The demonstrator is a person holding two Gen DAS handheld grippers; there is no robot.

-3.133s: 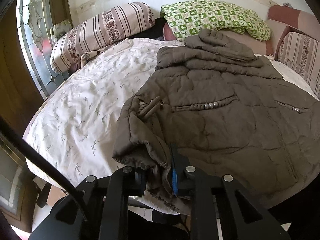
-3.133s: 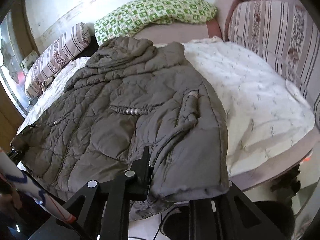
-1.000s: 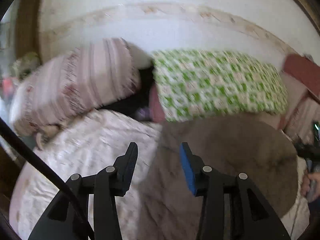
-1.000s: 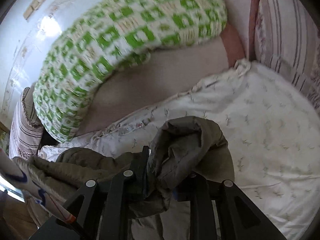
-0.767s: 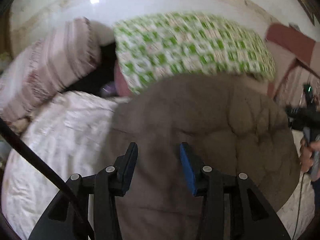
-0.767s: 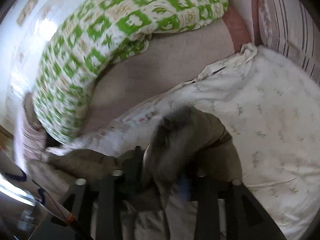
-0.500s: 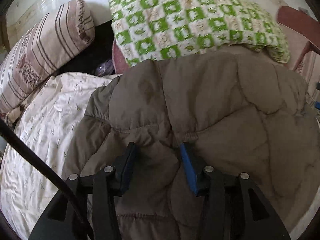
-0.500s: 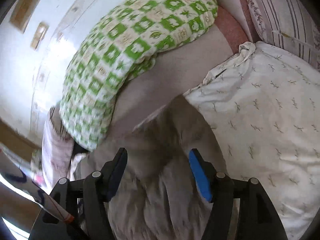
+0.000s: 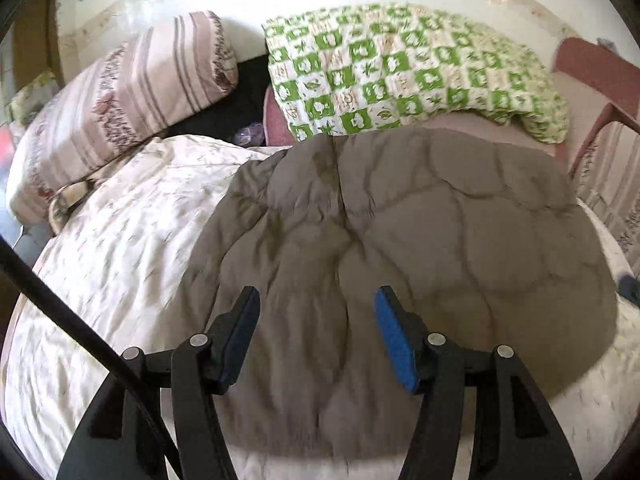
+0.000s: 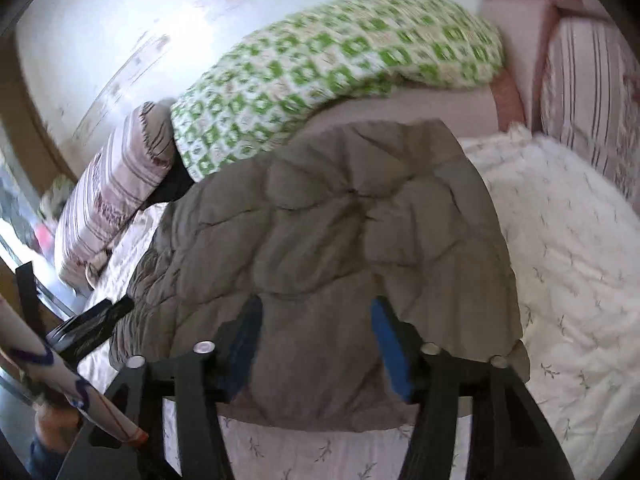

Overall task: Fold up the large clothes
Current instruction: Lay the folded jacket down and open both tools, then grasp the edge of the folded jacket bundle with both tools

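Though folded, jacket (image 9: 400, 248) long axis toward pillows (image 9: 400, 68).

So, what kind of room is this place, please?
Most likely a bedroom: a bed with a floral sheet, a striped pillow and a green checked quilt at its head.

quilted brown jacket (image 9: 400, 240): 1, centre | green-checked pillow (image 9: 400, 72): 1, at 12 o'clock | striped pillow: 2, one (image 9: 120, 96) at 10 o'clock, one (image 10: 588, 92) at 2 o'clock in the right wrist view | leaf-print bed cover (image 9: 112, 264): 1 | hand-held gripper: 2, left (image 9: 316, 300) and right (image 10: 316, 308)
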